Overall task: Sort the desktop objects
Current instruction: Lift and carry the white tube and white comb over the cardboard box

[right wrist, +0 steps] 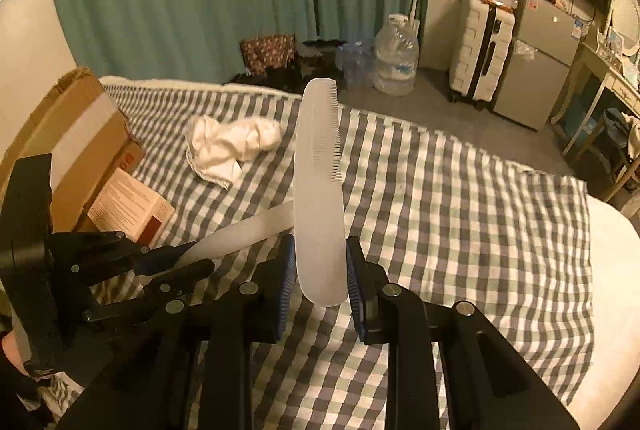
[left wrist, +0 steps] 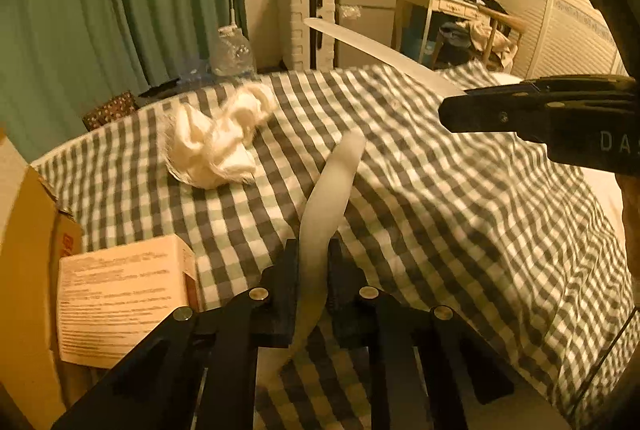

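Note:
My left gripper [left wrist: 314, 250] is shut on a white, slightly curved flat plastic strip [left wrist: 332, 190] that sticks out forward over the checked cloth [left wrist: 440, 222]. My right gripper [right wrist: 320, 246] is shut on the handle end of a white comb [right wrist: 320, 170], held upright above the cloth with its teeth facing right. In the left wrist view the right gripper [left wrist: 446, 112] enters from the right with the comb [left wrist: 372, 48] pointing up-left. The right wrist view shows the left gripper [right wrist: 200, 256] at lower left with its strip [right wrist: 248, 230] reaching toward the comb.
A crumpled white cloth [right wrist: 232, 144] lies on the far left part of the checked cloth [right wrist: 460, 210]. A pale printed box [right wrist: 128, 210] leans by an open cardboard box [right wrist: 76, 134] at the left edge. Beyond the bed stand a water bottle [right wrist: 396, 58], a white suitcase [right wrist: 480, 54] and a small fridge [right wrist: 536, 62].

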`<control>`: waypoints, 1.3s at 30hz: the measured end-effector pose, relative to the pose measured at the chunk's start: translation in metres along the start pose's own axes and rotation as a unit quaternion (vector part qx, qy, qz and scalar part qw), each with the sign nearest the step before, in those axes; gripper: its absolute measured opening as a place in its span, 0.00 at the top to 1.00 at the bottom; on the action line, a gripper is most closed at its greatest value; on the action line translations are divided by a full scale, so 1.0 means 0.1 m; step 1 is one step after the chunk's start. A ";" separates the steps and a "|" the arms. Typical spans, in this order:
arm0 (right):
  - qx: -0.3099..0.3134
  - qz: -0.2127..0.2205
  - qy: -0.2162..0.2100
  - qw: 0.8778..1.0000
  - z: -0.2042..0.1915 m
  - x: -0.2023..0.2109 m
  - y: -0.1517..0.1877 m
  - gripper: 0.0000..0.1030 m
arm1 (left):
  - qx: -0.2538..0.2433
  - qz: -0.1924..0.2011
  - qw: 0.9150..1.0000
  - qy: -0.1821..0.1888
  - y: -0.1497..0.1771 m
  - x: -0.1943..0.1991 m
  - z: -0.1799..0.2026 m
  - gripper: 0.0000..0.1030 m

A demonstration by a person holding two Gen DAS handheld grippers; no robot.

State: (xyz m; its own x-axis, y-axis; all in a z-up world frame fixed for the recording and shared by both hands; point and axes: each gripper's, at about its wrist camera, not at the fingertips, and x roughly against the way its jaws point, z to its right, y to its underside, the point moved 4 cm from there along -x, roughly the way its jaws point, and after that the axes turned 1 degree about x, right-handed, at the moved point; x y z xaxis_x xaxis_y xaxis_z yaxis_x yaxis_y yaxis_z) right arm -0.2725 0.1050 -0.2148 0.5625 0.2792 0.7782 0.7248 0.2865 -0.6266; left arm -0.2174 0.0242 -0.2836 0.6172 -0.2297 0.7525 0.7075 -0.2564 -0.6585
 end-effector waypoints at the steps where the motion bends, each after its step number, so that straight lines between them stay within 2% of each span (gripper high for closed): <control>1: 0.000 0.005 0.002 1.000 -0.02 0.03 -0.01 0.77 | 0.002 0.004 1.000 -0.002 -0.01 0.03 -0.01 0.88; 14: -0.002 0.059 -0.005 0.998 -0.09 0.42 -0.13 0.77 | 0.023 0.065 0.997 -0.047 -0.36 0.63 -0.12 0.88; 18: 0.002 0.080 -0.003 0.997 -0.16 0.59 -0.19 0.77 | 0.034 0.091 0.993 -0.064 -0.45 0.91 -0.15 0.88; 23: -0.001 0.098 -0.001 0.995 -0.26 0.81 -0.25 0.77 | 0.047 0.105 0.990 -0.079 -0.51 1.22 -0.20 0.88; 27: 0.006 0.115 0.000 0.993 -0.34 1.02 -0.28 0.77 | 0.060 0.137 0.985 -0.089 -0.53 1.58 -0.27 0.88; 39: 0.028 0.155 -0.010 0.987 -0.76 1.45 -0.30 0.77 | 0.084 0.155 0.977 -0.119 -0.49 2.18 -0.46 0.88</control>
State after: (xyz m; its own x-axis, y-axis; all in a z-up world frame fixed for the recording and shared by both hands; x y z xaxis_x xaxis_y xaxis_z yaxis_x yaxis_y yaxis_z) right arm -0.1824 0.0675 -0.0796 0.7457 0.3799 0.5473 0.4952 0.2336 -0.8368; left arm -0.1332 -0.0561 -0.0877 0.8590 -0.0415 0.5103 0.5085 -0.0463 -0.8598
